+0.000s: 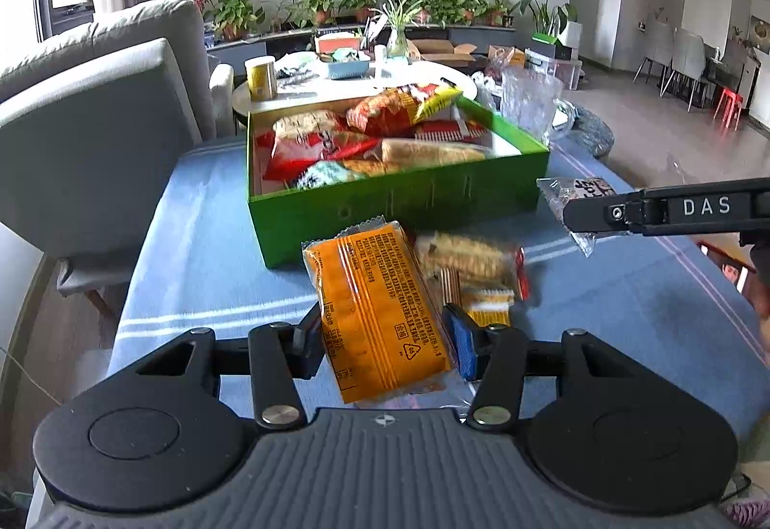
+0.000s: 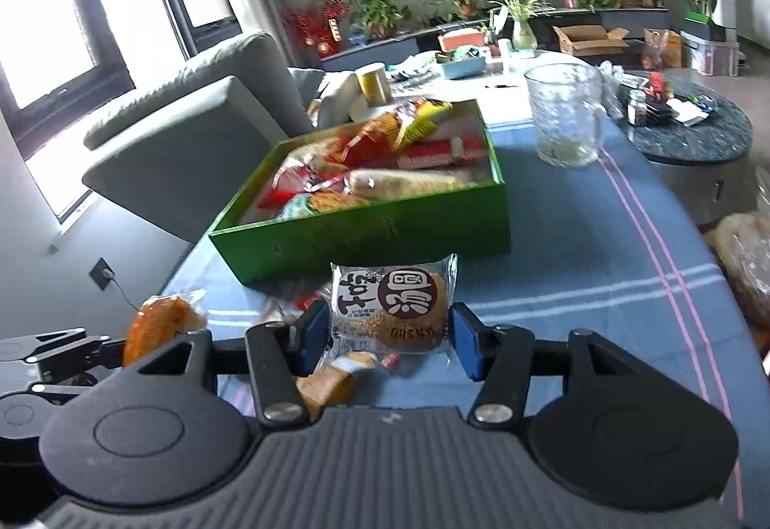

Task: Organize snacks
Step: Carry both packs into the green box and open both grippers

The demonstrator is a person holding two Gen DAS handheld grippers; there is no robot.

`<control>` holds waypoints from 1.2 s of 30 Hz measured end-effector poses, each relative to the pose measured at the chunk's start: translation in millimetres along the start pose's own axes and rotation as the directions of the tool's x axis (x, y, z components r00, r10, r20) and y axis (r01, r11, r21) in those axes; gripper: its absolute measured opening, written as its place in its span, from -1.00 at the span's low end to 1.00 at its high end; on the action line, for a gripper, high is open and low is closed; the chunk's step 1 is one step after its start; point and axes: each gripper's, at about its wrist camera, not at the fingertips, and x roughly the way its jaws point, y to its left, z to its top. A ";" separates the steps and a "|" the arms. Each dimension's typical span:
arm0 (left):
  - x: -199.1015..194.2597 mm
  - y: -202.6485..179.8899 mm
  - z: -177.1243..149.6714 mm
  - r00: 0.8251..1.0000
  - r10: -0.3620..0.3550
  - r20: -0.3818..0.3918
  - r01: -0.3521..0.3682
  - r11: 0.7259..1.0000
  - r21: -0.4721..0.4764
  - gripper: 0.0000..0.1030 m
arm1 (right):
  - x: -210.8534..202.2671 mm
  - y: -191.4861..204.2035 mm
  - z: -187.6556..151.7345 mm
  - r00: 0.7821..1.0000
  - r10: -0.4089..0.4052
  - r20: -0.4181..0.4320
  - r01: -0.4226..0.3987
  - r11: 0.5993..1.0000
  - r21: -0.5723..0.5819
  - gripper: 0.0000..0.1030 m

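my left gripper [image 1: 385, 336] is clamped on the orange snack packet [image 1: 375, 312], my right gripper [image 2: 385, 334] on the round cake packet [image 2: 390, 312]; the green box [image 1: 399, 206] lies straight ahead of both, the orange packet's long axis pointing towards it, the right slightly nearer

Left tongs [image 1: 385, 348] grip orange snack packet [image 1: 380, 312].
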 end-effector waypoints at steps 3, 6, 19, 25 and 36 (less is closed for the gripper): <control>5.6 3.4 7.5 1.000 -0.001 0.007 0.001 1.000 -0.003 -0.08 | 3.6 2.5 6.8 1.000 0.007 0.012 -0.007 1.000 -0.006 0.64; 12.9 5.9 14.5 1.000 0.000 0.008 0.000 1.000 -0.004 -0.08 | 8.3 0.8 13.6 1.000 0.017 0.019 -0.017 1.000 0.000 0.64; 42.7 15.9 67.3 0.997 -0.001 0.074 0.001 1.000 0.005 -0.08 | 32.8 -7.8 56.1 0.996 0.041 0.077 -0.045 0.998 0.048 0.64; 65.5 25.0 87.5 0.996 0.006 0.086 -0.006 1.000 -0.001 -0.08 | 54.0 -0.2 72.3 0.995 0.053 0.084 -0.055 0.998 0.028 0.64; 118.9 46.0 109.6 0.996 0.013 0.088 -0.010 0.999 -0.042 -0.08 | 96.3 -9.7 83.9 0.998 0.045 0.047 -0.047 0.998 0.045 0.64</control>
